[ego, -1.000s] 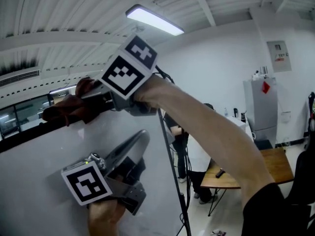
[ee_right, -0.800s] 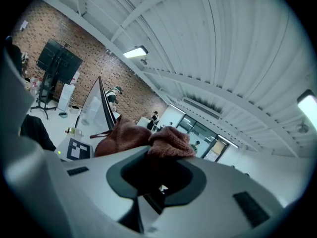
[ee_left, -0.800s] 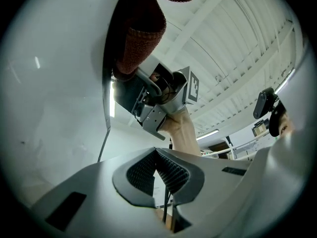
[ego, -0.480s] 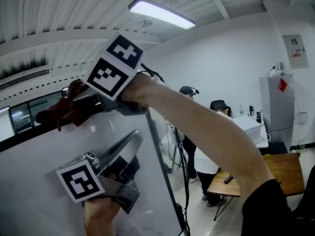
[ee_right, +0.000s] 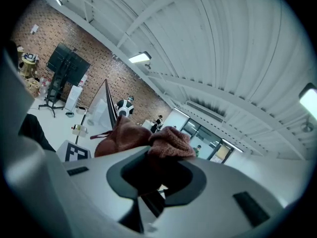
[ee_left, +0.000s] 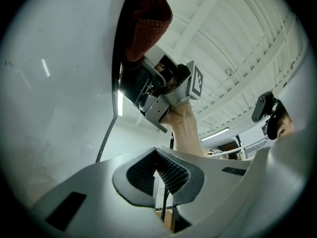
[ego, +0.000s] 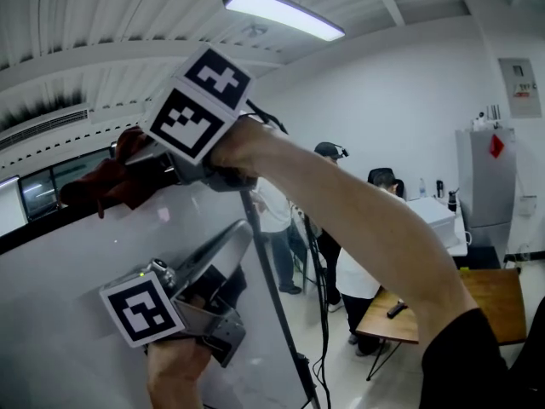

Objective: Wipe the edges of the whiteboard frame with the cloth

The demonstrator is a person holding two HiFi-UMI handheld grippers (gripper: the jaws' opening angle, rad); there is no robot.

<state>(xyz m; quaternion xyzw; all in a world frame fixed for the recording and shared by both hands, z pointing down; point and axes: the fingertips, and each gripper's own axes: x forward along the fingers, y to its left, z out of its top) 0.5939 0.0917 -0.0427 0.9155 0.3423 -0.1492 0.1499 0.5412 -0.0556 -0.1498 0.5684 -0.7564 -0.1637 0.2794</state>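
Cloth (ee_right: 168,143) between jaws of right gripper (ee_right: 154,180)

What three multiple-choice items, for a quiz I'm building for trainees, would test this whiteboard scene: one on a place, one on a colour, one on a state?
1. Where is the cloth?
A. Against the top edge of the whiteboard frame
B. On the wooden table
C. On the floor

2. What colour is the cloth?
A. Blue
B. Reddish-brown
C. White

3. What state is the right gripper in?
A. Open and empty
B. Shut on the cloth
C. Shut on a marker pen

Answers:
1. A, the head view shows it at the board's dark top rim.
2. B, every view shows it so.
3. B, the right gripper view shows cloth bunched between its jaws.
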